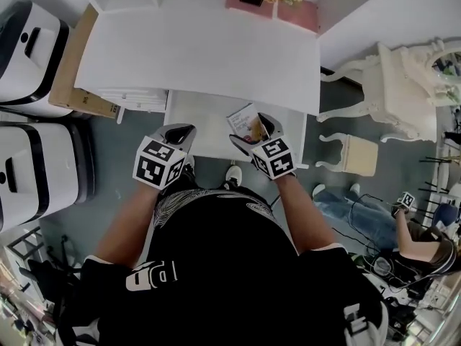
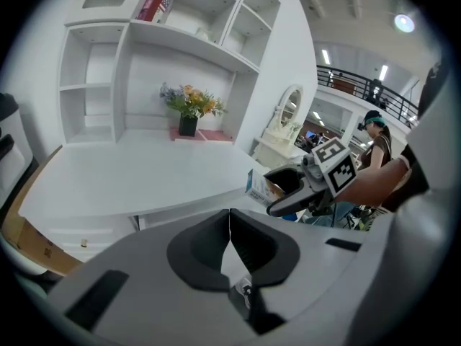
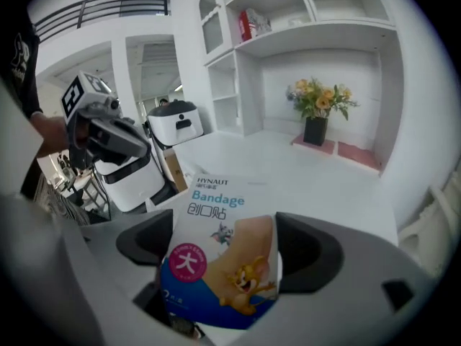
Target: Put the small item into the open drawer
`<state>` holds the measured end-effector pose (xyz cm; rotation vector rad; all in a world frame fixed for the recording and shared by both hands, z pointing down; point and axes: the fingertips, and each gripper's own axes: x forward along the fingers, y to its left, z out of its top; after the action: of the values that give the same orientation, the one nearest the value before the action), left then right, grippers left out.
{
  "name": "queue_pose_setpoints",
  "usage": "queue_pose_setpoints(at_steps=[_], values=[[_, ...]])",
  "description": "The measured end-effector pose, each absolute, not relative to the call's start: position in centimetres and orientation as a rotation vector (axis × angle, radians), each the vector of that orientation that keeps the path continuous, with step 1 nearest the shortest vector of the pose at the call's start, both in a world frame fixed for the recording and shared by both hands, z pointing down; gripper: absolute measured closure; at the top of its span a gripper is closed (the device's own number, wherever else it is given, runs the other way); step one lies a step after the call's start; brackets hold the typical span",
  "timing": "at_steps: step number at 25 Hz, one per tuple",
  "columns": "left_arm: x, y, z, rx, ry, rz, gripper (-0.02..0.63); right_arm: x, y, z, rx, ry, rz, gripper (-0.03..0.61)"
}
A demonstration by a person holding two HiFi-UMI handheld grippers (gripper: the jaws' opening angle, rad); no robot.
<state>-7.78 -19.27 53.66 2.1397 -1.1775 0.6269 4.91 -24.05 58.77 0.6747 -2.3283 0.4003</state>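
The left gripper (image 1: pixel 179 132), jaws pressed together on nothing, is hovering at the open drawer's (image 1: pixel 205 121) nine o'clock edge, while the right gripper (image 1: pixel 251 130) is clamping the "HYNAUT Bandage" box (image 3: pixel 216 258) over its three o'clock side.

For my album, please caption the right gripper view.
Right gripper holding a Bandage box before a white desk with flowers.
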Motion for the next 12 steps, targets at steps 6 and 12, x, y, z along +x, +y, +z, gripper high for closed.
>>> queue_pose_setpoints(at_steps=[6, 12], values=[[-8.8, -17.8, 54.9, 2.1, -1.175, 0.645, 0.598, 4.3, -23.2, 62.8, 0.553, -2.236, 0.299, 0.133], [-9.9, -17.4, 55.4, 2.067, -1.196, 0.637, 0.598, 4.5, -22.9, 66.3, 0.449, -2.131, 0.166, 0.133]])
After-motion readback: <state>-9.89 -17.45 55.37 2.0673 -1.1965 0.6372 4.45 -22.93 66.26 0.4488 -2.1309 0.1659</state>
